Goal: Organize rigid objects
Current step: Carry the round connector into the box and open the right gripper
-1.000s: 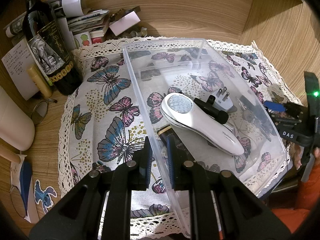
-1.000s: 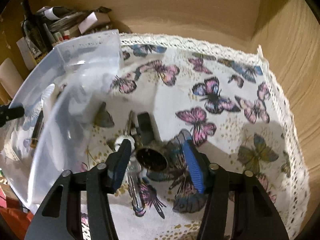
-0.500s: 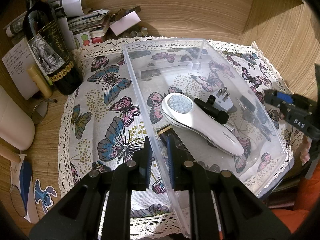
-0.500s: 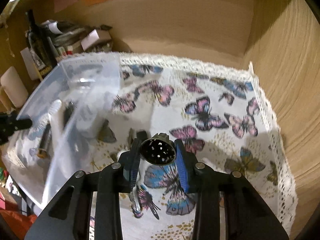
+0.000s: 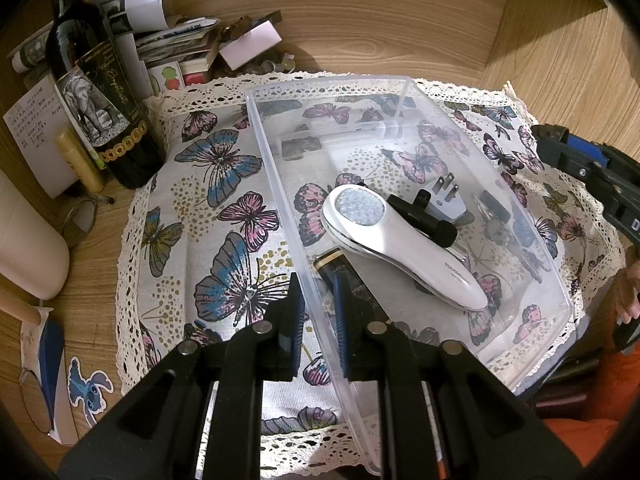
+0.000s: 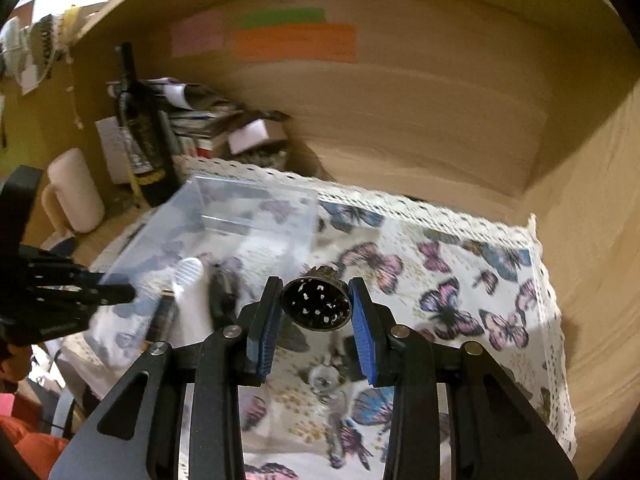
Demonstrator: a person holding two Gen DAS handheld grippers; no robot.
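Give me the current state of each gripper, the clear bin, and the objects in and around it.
left gripper: shut on the near wall of the clear bin.
right gripper: shut on the round metal grinder, held above the cloth.
white handheld device: lying in the bin.
plug adapter: lying in the bin.
keys: lying on the butterfly cloth, outside the bin.
wine bottle: upright, beside the cloth.

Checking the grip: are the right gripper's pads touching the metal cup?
Touching. The right wrist view shows both pads pressed against the metal cup's sides in the right gripper.
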